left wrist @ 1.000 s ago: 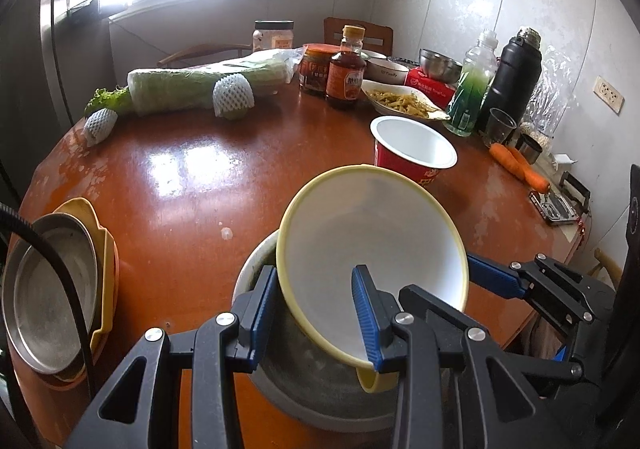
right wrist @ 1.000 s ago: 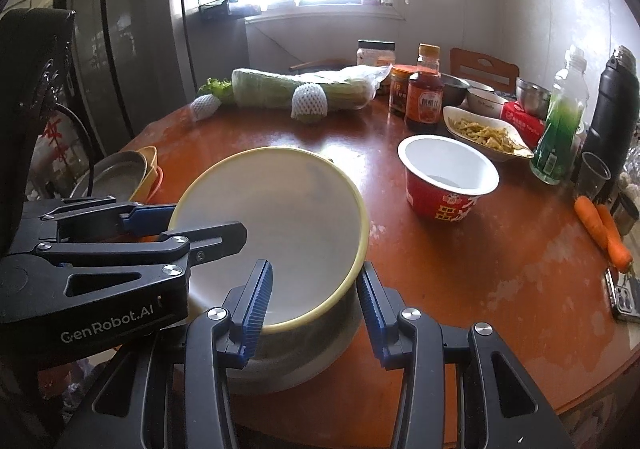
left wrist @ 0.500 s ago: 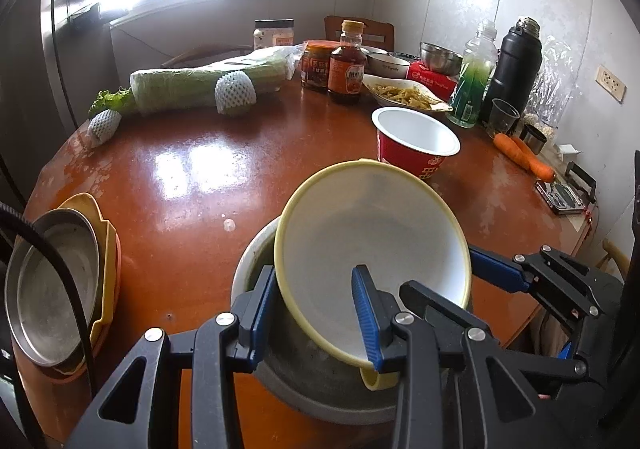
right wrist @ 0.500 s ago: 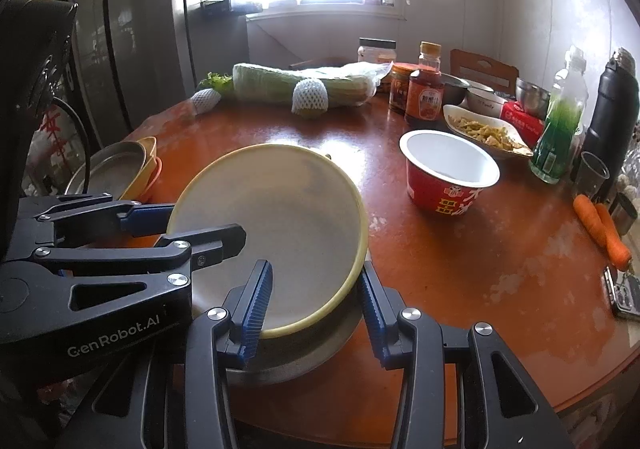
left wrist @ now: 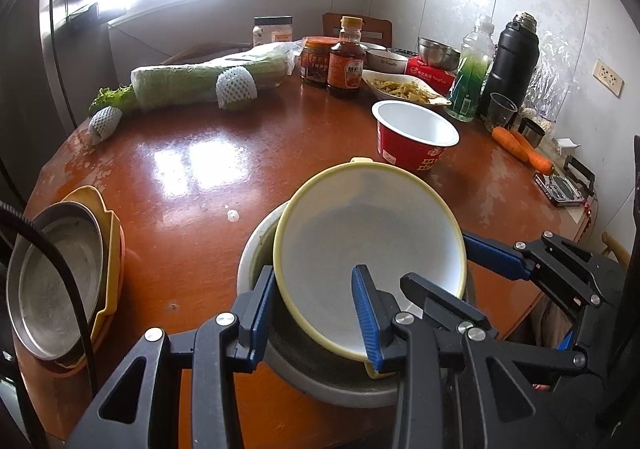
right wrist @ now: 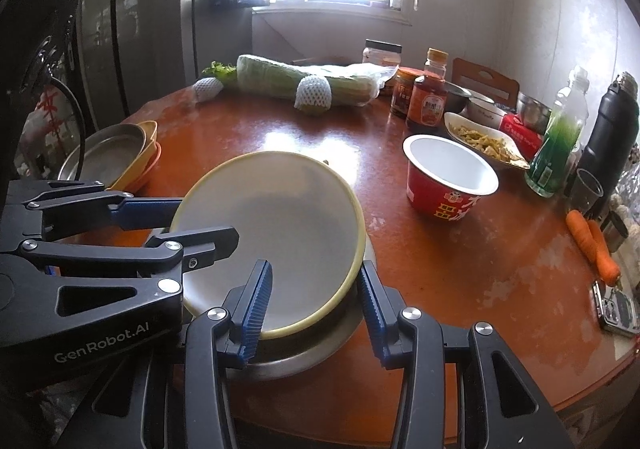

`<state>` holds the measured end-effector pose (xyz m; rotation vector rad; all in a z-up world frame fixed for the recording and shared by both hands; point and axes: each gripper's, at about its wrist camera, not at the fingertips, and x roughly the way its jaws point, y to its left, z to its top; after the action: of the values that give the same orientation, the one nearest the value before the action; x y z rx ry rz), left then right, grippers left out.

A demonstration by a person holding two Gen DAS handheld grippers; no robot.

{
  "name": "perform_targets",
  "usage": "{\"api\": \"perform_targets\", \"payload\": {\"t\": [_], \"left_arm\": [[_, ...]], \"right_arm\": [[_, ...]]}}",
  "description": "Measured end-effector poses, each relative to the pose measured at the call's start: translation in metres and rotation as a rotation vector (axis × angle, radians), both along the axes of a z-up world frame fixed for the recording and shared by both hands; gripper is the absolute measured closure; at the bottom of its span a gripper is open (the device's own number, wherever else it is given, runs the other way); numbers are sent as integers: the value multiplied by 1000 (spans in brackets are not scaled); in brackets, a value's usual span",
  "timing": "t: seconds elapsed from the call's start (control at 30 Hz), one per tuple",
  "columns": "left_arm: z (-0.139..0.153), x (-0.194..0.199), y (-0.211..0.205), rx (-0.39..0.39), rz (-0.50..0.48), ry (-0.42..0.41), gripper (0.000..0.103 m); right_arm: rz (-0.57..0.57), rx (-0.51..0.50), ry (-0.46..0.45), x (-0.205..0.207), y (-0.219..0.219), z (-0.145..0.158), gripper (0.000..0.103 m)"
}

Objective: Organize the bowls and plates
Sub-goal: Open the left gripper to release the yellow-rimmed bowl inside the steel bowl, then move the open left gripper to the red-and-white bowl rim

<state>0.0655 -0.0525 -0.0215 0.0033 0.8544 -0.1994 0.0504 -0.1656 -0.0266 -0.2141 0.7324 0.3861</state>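
Observation:
A yellow-rimmed white bowl [left wrist: 368, 237] sits tilted inside a grey metal bowl [left wrist: 336, 381] at the near edge of the round wooden table. My left gripper [left wrist: 316, 313] is open, its jaws standing on either side of the yellow bowl's near-left rim. My right gripper [right wrist: 316, 305] is open too, its jaws on either side of the same bowl's [right wrist: 276, 233] near-right rim, above the metal bowl [right wrist: 296, 357]. A stack of a steel plate on yellow and orange plates [left wrist: 60, 281] lies at the table's left edge; it also shows in the right wrist view [right wrist: 112, 157].
A red instant-noodle cup [left wrist: 412, 137] stands behind the bowls. Further back are a wrapped cabbage [left wrist: 200, 85], sauce bottle [left wrist: 346, 61], dish of food [left wrist: 404, 89], green bottle [left wrist: 470, 77], black flask [left wrist: 512, 65] and carrots [left wrist: 520, 149]. The table's rim [right wrist: 580, 397] runs close on the right.
The yellow bowl has sunk slightly lower and flatter into the metal bowl. Both grippers stay open around its rim; they have barely moved.

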Motion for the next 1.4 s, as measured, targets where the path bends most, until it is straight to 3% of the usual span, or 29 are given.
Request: {"api": "perform_targets", "payload": {"t": [0.7, 1.4], "left_arm": [[9, -7, 12, -11, 19, -21, 64], [29, -2, 3, -11, 19, -71, 55]], "right_arm": [[-8, 47, 11, -2, -6, 7, 55], [-64, 123, -22, -4, -34, 20, 48]]}}
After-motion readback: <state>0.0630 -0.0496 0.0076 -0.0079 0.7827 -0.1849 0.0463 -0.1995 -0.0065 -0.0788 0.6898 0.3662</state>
